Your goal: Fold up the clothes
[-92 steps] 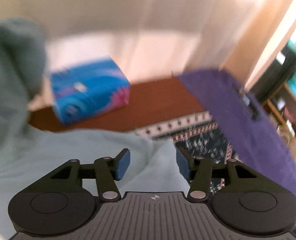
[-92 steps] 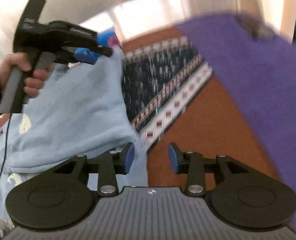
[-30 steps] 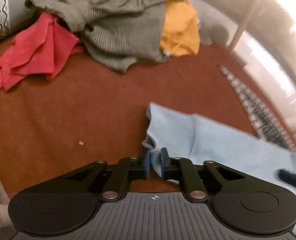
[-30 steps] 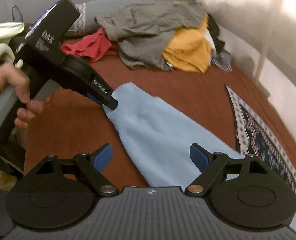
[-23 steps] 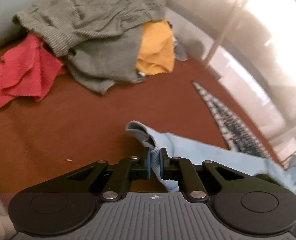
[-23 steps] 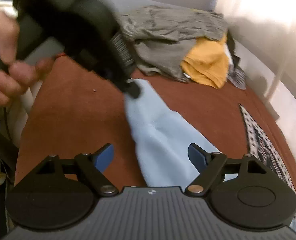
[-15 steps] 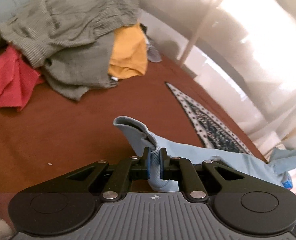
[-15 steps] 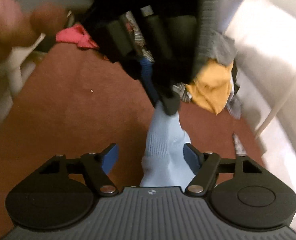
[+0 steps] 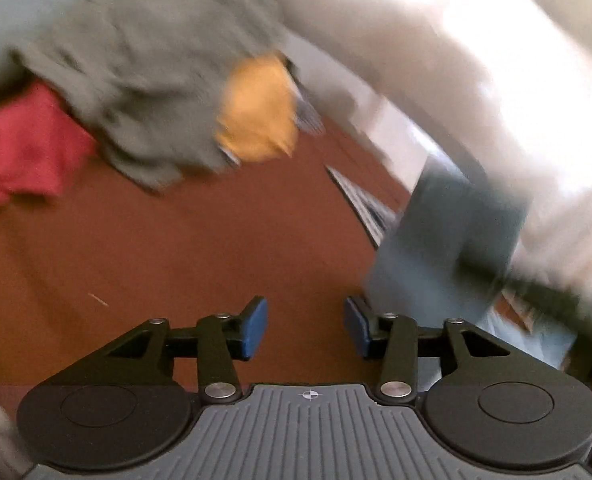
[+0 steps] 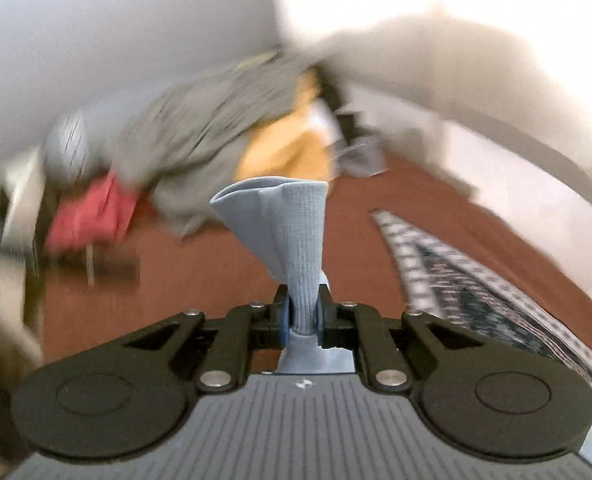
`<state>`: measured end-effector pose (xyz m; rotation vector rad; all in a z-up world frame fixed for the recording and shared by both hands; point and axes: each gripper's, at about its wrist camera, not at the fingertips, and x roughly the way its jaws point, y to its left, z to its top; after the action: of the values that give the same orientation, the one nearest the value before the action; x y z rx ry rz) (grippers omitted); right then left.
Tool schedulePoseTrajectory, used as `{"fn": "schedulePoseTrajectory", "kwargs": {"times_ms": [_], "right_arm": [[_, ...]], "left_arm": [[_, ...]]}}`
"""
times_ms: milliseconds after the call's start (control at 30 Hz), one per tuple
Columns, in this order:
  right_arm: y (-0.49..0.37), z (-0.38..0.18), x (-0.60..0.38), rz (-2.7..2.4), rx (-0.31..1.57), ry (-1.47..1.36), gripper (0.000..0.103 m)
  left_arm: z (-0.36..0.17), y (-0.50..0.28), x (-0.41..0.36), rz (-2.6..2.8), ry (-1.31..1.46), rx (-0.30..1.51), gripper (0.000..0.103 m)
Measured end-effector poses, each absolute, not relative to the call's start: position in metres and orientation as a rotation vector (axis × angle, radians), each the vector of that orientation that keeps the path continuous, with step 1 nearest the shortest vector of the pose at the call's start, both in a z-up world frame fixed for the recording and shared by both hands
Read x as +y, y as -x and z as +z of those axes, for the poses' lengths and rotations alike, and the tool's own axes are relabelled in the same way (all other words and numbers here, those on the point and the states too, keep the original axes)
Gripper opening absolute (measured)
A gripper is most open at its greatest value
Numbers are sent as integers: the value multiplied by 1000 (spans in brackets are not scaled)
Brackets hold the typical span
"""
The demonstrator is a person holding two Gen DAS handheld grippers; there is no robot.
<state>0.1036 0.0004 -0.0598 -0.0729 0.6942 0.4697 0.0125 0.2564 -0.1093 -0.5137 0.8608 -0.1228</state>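
Observation:
My right gripper point(image 10: 301, 320) is shut on the ribbed cuff of the light blue garment point(image 10: 284, 220), which fans out upward from between the pads. My left gripper point(image 9: 305, 326) is open and empty above the brown bed surface point(image 9: 176, 248). In the blurred left wrist view the light blue garment point(image 9: 448, 248) hangs at the right, beside the left gripper's right finger point(image 9: 356, 326).
A pile of clothes lies at the far end of the bed: a grey knit point(image 9: 144, 80), an orange piece point(image 9: 256, 112) and a red piece point(image 9: 24, 148). A patterned dark cloth point(image 10: 476, 280) lies along the right side. A pale wall is behind.
The left gripper has opened and let go of the blue cuff. The right gripper has shut on that cuff. Both views are now blurred by fast motion.

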Motion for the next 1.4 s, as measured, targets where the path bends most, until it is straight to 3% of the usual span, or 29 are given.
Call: {"fn": "schedulePoseTrajectory", "kwargs": {"times_ms": [100, 333, 667, 900, 933, 967, 1000, 1033, 1400], "right_arm": [[-102, -41, -30, 406, 659, 24, 14], [-97, 1, -100, 259, 573, -87, 14], [-90, 37, -175, 116, 469, -172, 14], [-80, 43, -234, 73, 411, -251, 14], [-77, 44, -243, 73, 403, -266, 14], [-74, 45, -253, 73, 394, -282, 14], [-70, 46, -262, 75, 387, -295, 14], [-65, 48, -271, 76, 380, -300, 14], [10, 44, -407, -102, 296, -370, 13]], "left_arm": [[-117, -18, 198, -248, 449, 897, 78], [-119, -30, 94, -304, 365, 874, 82], [-127, -41, 21, -401, 398, 938, 86], [-142, -36, -24, -314, 246, 903, 89], [-144, -36, -31, -298, 222, 898, 87], [-147, -35, -37, -283, 199, 894, 74], [-149, -37, -42, -290, 195, 897, 20], [-146, -37, -45, -303, 199, 894, 8], [-117, -16, -123, -397, 18, 775, 5]]}}
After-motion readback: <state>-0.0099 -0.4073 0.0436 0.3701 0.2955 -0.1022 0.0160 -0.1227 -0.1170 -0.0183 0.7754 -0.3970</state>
